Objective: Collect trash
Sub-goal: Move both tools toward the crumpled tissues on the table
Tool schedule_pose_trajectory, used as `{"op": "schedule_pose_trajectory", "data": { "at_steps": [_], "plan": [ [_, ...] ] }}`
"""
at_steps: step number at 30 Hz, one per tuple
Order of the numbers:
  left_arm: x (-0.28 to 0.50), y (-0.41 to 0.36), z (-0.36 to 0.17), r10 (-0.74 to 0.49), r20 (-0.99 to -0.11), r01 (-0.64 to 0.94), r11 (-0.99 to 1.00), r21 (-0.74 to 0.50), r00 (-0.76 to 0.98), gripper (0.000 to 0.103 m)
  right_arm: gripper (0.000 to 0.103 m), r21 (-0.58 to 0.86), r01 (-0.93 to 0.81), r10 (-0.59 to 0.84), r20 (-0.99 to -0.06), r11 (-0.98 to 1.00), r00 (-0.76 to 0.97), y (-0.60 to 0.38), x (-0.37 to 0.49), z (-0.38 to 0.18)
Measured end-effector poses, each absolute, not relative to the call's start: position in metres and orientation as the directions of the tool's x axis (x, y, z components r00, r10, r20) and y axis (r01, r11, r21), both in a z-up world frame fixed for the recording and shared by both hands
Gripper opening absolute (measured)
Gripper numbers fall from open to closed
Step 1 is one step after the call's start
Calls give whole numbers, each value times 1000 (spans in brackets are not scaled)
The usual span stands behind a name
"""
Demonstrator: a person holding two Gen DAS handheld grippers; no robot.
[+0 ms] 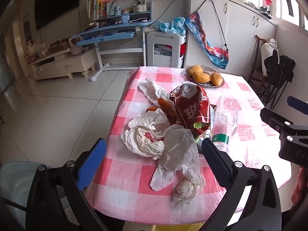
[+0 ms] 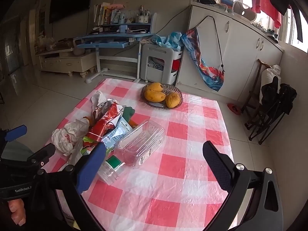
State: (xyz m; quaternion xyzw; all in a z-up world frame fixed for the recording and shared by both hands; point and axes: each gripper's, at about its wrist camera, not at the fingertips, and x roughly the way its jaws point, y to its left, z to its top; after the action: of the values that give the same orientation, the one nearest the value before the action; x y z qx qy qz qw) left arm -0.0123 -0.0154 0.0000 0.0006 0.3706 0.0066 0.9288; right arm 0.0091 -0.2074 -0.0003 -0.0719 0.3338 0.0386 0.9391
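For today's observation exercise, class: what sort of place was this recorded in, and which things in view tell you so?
Most likely a home living or dining room: a table with a pink checked tablecloth bearing a basket of mangoes, a child's blue study desk with books, and a wall-mounted TV.

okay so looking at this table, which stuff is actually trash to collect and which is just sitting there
Trash to collect: crumpled tissues, red snack bag, clear plastic bottle, clear plastic box.

Just sitting there: basket of mangoes, checked tablecloth.

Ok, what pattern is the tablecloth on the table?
Pink-red and white checks on the tablecloth, clearest in the right wrist view.
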Motion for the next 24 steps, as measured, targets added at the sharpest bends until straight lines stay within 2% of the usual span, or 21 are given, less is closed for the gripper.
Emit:
{"op": "schedule_pose_trajectory", "data": {
  "at_steps": [11, 17, 24],
  "plan": [
    [-14, -6, -1, 23, -686, -36, 999, -5, 728, 96, 97, -11, 3, -9, -586, 1000, 810, -235, 11, 28],
    [-14, 0, -7, 16, -705, -37, 999, -15, 709, 96, 97, 52, -16, 43, -584, 999, 811, -237, 4, 23],
    [-15, 4, -13, 13, -721, -37, 999, -17, 693, 96, 97, 28, -50, 57, -547, 998, 835, -224, -14, 8]
  ]
}}
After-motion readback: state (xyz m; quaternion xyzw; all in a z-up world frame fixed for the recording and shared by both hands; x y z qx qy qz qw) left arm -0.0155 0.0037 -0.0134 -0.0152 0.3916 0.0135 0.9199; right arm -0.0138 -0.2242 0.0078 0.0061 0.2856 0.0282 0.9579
